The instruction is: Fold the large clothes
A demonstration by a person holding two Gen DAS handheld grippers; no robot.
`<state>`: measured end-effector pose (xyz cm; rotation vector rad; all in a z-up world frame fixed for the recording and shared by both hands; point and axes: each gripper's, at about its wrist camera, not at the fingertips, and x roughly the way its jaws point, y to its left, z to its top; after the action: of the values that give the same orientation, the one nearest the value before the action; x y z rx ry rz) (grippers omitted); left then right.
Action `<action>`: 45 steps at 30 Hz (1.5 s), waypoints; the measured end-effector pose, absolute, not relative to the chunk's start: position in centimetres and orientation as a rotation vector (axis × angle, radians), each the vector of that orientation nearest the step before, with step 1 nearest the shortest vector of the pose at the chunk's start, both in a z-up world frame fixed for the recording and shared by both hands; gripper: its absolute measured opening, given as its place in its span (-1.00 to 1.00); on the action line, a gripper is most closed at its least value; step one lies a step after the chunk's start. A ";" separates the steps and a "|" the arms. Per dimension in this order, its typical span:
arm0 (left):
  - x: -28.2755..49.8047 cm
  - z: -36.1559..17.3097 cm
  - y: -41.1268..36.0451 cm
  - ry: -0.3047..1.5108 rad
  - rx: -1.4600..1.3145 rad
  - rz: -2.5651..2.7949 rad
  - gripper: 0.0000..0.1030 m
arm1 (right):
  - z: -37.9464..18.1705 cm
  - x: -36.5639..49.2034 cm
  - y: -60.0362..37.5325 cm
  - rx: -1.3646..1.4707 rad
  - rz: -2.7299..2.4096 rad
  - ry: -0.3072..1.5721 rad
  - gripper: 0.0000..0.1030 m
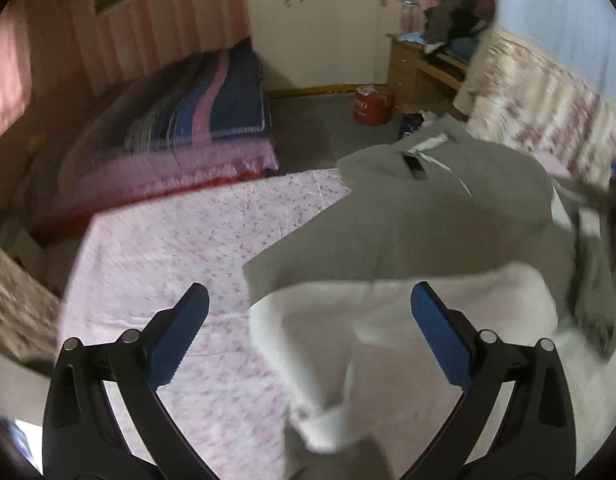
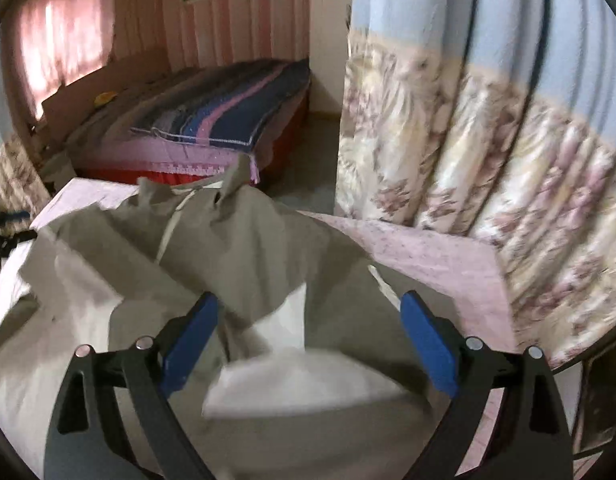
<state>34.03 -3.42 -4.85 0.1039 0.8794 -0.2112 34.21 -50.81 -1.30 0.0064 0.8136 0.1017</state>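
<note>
Both grippers, L point(image 1: 310, 312) & R point(image 2: 310, 316), jaws wide apart, nothing clamped. Grey garment point(image 1: 440, 216) w/ white lining lies crumpled on pink floral sheet point(image 1: 167, 248), directly below/ahead of both. Collar at far end, long axis runs away from tools. Neither hand clearly nearer.

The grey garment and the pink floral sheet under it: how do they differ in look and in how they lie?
The grey garment is plain grey with a white lining turned out; the pink floral sheet is pale pink with a small print. The grey garment lies crumpled and partly folded over; the pink floral sheet lies spread flat. Both are cloth on the same surface.
</note>
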 end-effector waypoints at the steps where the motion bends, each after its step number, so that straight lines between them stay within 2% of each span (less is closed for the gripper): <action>1: 34.9 -5.2 -3.6 0.902 0.052 -0.229 0.94 | -2.2 36.0 -50.8 0.042 0.098 0.837 0.79; 4: 37.0 -6.9 -4.9 0.964 0.010 -0.210 0.94 | -5.1 40.4 -50.2 0.110 0.084 0.922 0.79; 9: 40.4 -12.0 -7.6 1.119 0.080 -0.157 0.94 | -9.9 43.9 -48.0 0.042 0.030 1.023 0.77; 11: 40.9 -12.9 -7.8 1.130 0.077 -0.154 0.94 | -11.6 44.5 -47.5 0.053 0.042 1.056 0.44; 12: 41.0 -13.1 -7.8 1.117 0.069 -0.159 0.94 | -11.9 44.6 -47.4 0.044 0.039 1.057 -0.10; 13: 41.0 -13.0 -7.9 1.095 0.070 -0.169 0.94 | -12.0 44.6 -47.3 0.028 0.030 1.042 -0.48; 14: 40.9 -13.0 -7.9 1.075 0.073 -0.179 0.83 | -11.8 44.5 -47.3 0.032 0.036 1.027 -0.59; 15: 40.8 -12.9 -8.2 1.053 0.076 -0.198 0.59 | -11.5 44.5 -47.3 0.041 0.046 1.020 -0.79; 16: 40.8 -12.7 -8.4 1.036 0.074 -0.208 0.45 | -11.0 44.4 -47.2 0.043 0.057 1.002 -0.80; 17: 40.8 -12.3 -8.7 1.012 0.072 -0.210 0.15 | -10.4 44.2 -47.0 0.022 0.051 0.973 -0.80; 18: 40.9 -11.9 -8.8 0.991 0.073 -0.204 -0.28 | -9.8 44.0 -46.8 0.000 0.043 0.945 -0.81; 20: 41.4 -10.4 -8.8 0.930 0.072 -0.167 -0.66 | -8.3 43.6 -46.7 -0.026 0.018 0.871 -0.81; 21: 41.9 -9.3 -8.5 0.890 0.058 -0.143 -0.79 | -7.7 43.4 -46.7 -0.029 0.009 0.842 -0.81; 23: 42.4 -7.6 -8.1 0.818 0.060 -0.107 -0.85 | -6.1 43.0 -46.9 -0.033 -0.026 0.762 -0.81; 26: 42.6 -4.2 -8.5 0.649 0.092 -0.056 -0.85 | -4.7 42.7 -47.0 -0.063 -0.074 0.663 -0.80; 27: 42.5 -3.8 -8.6 0.623 0.098 -0.049 -0.78 | -4.5 42.8 -47.1 -0.070 -0.080 0.647 -0.70; 28: 42.7 -3.5 -8.7 0.601 0.101 -0.041 -0.63 | -4.8 43.2 -47.3 -0.074 -0.089 0.666 -0.32; 29: 43.0 -3.7 -8.9 0.613 0.102 -0.033 -0.37 | -5.6 44.0 -47.5 -0.079 -0.099 0.726 -0.09; 30: 43.4 -4.4 -8.7 0.651 0.108 -0.009 -0.22 | -5.9 44.2 -47.8 -0.079 -0.108 0.756 0.20; 31: 43.4 -5.3 -8.5 0.687 0.106 0.000 -0.04 | -6.0 43.6 -48.1 -0.058 -0.118 0.761 0.36; 32: 43.3 -6.5 -8.1 0.751 0.084 -0.018 0.26 | -5.6 43.3 -48.4 -0.028 -0.116 0.760 0.40; 33: 42.9 -6.9 -7.8 0.765 0.070 -0.030 0.30 | -5.2 42.5 -48.7 0.018 -0.097 0.760 0.45; 34: 41.9 -7.3 -7.5 0.774 0.061 -0.037 0.39 | -4.6 41.1 -48.9 0.065 -0.048 0.765 0.60; 35: 41.1 -7.5 -7.3 0.784 0.055 -0.049 0.59 | -4.3 40.0 -48.8 0.082 -0.006 0.779 0.66; 36: 39.6 -7.8 -7.0 0.790 0.040 -0.068 0.65 | -4.2 38.8 -48.4 0.087 0.040 0.800 0.69; 40: 34.9 -8.1 -6.6 0.794 0.024 -0.124 0.72 | -5.5 31.9 -46.7 0.116 0.142 0.942 0.70; 45: 28.3 -5.9 -6.2 0.740 -0.028 -0.155 0.86 | -4.8 23.9 -42.7 0.108 0.213 0.876 0.74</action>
<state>28.34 -6.19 -5.93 -0.0284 0.7404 -0.1548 23.90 -42.69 -4.85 0.1077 0.8763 0.2127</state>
